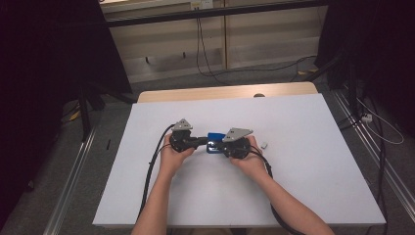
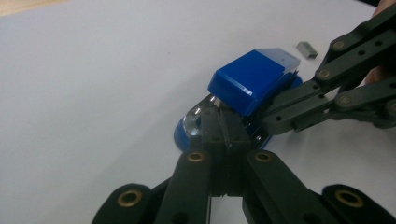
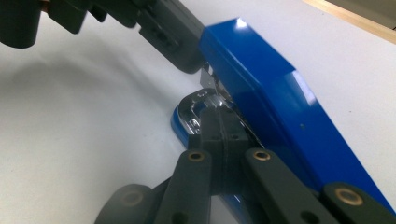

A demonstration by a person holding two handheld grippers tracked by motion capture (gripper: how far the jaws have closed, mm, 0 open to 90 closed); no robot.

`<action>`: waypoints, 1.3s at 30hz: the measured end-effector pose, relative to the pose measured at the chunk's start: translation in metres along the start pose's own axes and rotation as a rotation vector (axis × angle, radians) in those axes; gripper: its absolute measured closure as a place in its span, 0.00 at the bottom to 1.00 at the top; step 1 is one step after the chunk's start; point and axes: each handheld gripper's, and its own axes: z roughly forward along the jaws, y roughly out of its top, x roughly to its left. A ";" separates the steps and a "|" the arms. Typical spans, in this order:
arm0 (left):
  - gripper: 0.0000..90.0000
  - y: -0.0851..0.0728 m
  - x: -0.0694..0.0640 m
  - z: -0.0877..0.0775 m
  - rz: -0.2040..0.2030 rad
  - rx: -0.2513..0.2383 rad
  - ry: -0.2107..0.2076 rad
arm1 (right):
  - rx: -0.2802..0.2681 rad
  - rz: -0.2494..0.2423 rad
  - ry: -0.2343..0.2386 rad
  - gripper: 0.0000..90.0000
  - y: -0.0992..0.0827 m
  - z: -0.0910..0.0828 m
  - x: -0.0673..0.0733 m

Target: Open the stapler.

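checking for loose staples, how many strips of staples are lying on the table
1. A small grey staple strip lies on the white table, just beyond the right gripper and the blue stapler. Others could be hidden under the hands or the stapler.

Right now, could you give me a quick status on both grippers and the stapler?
Left gripper and right gripper shut at blue stapler. Stapler on white table. Staple strip lies apart.
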 end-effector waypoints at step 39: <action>1.00 0.003 -0.009 0.017 0.066 -0.006 0.038 | -0.172 0.054 -0.240 1.00 0.011 -0.003 0.015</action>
